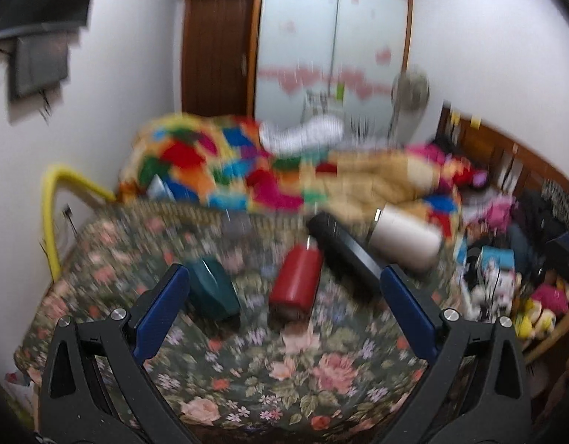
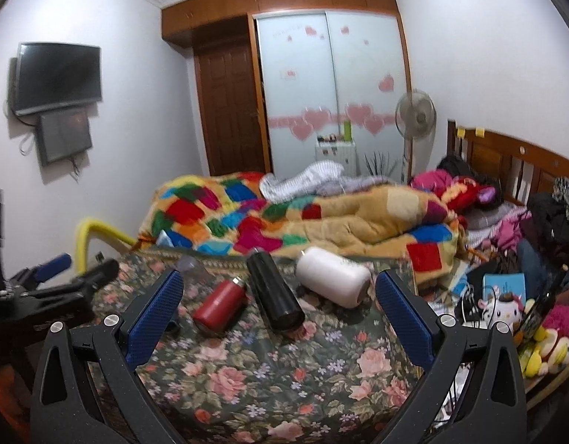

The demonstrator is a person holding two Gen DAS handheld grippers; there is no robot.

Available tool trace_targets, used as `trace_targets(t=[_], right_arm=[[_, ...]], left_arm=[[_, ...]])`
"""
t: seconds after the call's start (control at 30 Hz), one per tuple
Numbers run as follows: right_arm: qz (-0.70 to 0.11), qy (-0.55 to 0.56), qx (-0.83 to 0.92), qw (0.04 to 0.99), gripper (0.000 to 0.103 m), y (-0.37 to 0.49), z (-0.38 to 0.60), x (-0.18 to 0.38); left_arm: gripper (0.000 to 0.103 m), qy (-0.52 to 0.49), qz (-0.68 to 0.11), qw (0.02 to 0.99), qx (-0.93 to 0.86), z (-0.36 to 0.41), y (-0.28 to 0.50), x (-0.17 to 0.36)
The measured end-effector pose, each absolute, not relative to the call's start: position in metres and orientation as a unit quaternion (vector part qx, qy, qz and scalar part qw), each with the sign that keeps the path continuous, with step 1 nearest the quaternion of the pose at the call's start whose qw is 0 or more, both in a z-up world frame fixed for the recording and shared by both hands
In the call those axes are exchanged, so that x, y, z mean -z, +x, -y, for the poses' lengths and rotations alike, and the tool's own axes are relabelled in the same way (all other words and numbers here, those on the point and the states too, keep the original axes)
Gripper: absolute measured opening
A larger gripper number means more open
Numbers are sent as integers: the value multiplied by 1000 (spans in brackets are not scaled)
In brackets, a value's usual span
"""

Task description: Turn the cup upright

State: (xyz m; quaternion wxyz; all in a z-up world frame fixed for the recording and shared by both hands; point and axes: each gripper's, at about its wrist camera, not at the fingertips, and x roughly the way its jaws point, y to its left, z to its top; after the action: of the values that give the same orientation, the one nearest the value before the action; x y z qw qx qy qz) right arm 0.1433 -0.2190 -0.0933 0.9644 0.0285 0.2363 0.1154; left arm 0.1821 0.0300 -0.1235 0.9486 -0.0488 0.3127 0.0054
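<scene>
Several cups lie on their sides on the floral bedspread point(image 2: 269, 373): a red cup point(image 2: 221, 309), a black cup point(image 2: 275, 298) and a white cup point(image 2: 334, 281). The left wrist view, blurred, shows the red cup point(image 1: 295, 277), black cup point(image 1: 345, 255), white cup point(image 1: 404, 238) and a teal cup point(image 1: 212, 288). My left gripper point(image 1: 284, 298) is open and empty, just short of the red and teal cups. It also shows at the left of the right wrist view point(image 2: 55, 288). My right gripper point(image 2: 279, 309) is open and empty, short of the cups.
A patchwork quilt point(image 2: 284, 214) is heaped behind the cups. Clutter and plush toys point(image 2: 506, 307) crowd the right edge by the wooden headboard point(image 2: 514, 162). A yellow tube point(image 2: 96, 231) curves at the bed's left side. A clear object point(image 2: 190, 264) lies near the red cup.
</scene>
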Motion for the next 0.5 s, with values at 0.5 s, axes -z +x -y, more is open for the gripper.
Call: trace_targets(t=[0.5], right_arm=[[-337, 20, -96, 936, 103, 211, 214, 150]], left_arm=[[84, -2, -482, 874, 64, 0, 338, 265]])
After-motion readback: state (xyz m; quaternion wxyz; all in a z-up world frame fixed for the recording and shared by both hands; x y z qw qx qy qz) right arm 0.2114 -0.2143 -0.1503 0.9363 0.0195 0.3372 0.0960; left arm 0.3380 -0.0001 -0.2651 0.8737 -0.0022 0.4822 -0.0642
